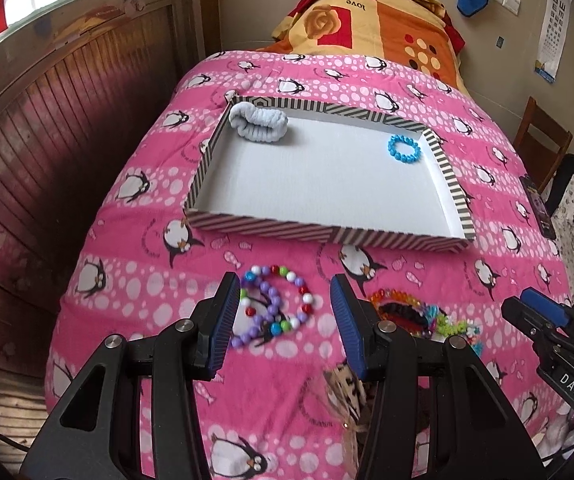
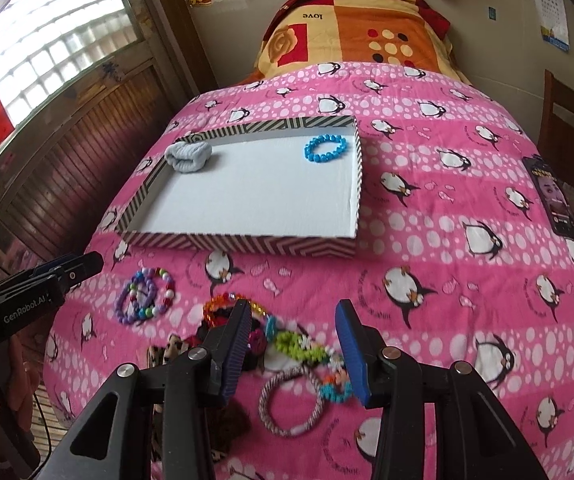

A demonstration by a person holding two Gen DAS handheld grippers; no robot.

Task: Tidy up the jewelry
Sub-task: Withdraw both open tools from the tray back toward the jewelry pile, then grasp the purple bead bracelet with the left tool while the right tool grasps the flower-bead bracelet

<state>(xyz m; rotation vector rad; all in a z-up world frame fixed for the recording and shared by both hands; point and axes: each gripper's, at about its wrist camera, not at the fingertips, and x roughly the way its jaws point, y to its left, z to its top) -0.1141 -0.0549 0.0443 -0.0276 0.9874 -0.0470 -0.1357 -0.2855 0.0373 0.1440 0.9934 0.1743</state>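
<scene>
Pink penguin bedspread (image 1: 135,288) carries everything. Loose bracelets (image 1: 275,304) sit near its front edge; striped tray (image 1: 319,236), mid-bed, holds a blue bracelet (image 1: 403,148). Left hand-held gripper (image 1: 285,312) and right hand-held gripper (image 2: 295,344) both open, empty. Risk: tangled strands snag, dragging neighbours along.

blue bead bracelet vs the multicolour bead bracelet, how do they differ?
The blue bracelet is one colour; the multicolour bracelet mixes purple, red, white and green. Blue lies in the tray; multicolour lies on the bedspread before it, overlapping a purple one. Both are bead loops lying flat.
</scene>
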